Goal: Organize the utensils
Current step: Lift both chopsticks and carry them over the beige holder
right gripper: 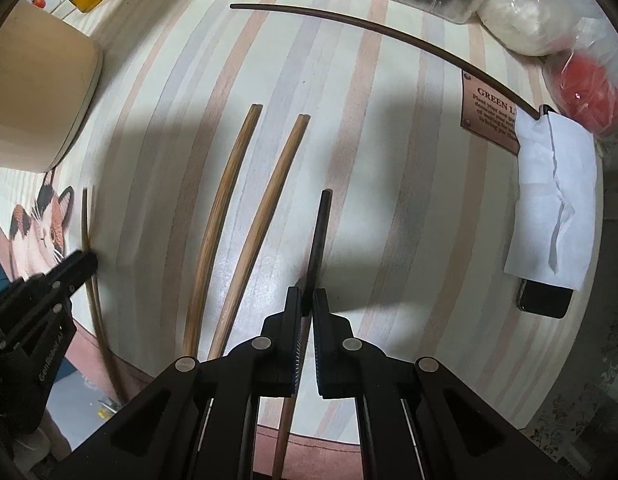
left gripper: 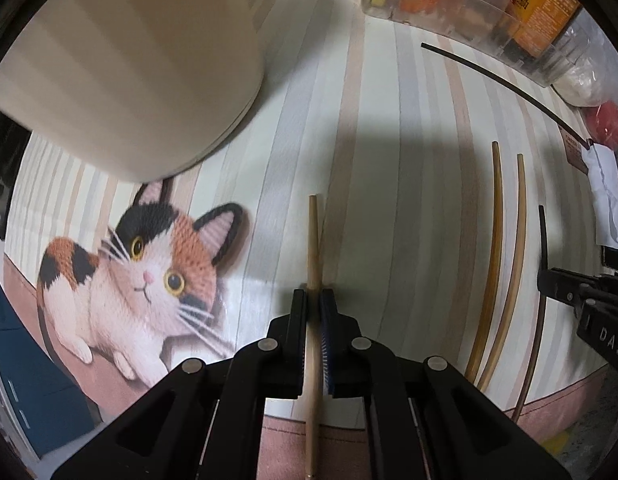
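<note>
While the left gripper [left gripper: 313,294] pinches a pale wooden chopstick [left gripper: 312,240] between nearly closed jaws, pointing to 12 o'clock, the right gripper [right gripper: 308,294] clamps a dark chopstick [right gripper: 319,236] the same way. Two brown chopsticks [right gripper: 245,208] lie at its 11 o'clock on the striped mat [right gripper: 389,200]. Only the left view shows the whole cat print [left gripper: 141,276]; only the right shows white paper [right gripper: 553,204] at 3 o'clock.
</note>
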The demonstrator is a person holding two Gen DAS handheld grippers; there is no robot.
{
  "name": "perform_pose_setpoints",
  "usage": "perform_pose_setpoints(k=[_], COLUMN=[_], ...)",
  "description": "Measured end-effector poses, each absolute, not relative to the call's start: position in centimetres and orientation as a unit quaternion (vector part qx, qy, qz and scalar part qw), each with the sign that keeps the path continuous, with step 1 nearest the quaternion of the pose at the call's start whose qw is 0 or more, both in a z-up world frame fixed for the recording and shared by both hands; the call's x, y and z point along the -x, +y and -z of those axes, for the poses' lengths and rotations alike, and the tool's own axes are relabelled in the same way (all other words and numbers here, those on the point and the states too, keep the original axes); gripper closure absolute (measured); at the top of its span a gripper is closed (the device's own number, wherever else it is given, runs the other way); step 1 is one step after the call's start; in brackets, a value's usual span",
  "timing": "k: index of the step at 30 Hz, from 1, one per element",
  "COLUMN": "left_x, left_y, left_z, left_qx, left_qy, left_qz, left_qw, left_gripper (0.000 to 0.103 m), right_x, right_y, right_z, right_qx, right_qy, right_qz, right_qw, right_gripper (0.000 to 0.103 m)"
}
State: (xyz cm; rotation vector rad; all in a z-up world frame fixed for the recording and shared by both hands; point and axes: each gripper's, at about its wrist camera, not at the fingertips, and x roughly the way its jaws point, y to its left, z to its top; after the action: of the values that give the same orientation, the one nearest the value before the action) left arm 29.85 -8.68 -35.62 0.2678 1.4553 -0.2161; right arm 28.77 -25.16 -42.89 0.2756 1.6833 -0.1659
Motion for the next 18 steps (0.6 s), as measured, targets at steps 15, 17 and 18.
perform_pose_setpoints(k=[15,17,18], left_x=[-27.7,-27.3,-27.1], left_y=[-6.5,-6.4,-6.3], left_z=[27.3,26.2,25.4], left_qx=[-0.067,-0.063,-0.06], left_qy=[0.596,0.586,0.578], left_qz=[0.128,0.132,0.133], left_qw=[0.79,0.797,0.803], left_gripper=[0.099,0.099,0.099], right_x=[-25.6,-25.2,-25.0], right_y=[-25.0,-25.0,-25.1], right_z=[34.7,33.0,31.9], right_qx=[-0.171,-0.177,-0.181], right_qy=[0.645,0.626,0.614], right_qz=[0.071,0.07,0.068], right_qw=[0.742,0.756,0.765], right_gripper=[0.099,0.099,0.099])
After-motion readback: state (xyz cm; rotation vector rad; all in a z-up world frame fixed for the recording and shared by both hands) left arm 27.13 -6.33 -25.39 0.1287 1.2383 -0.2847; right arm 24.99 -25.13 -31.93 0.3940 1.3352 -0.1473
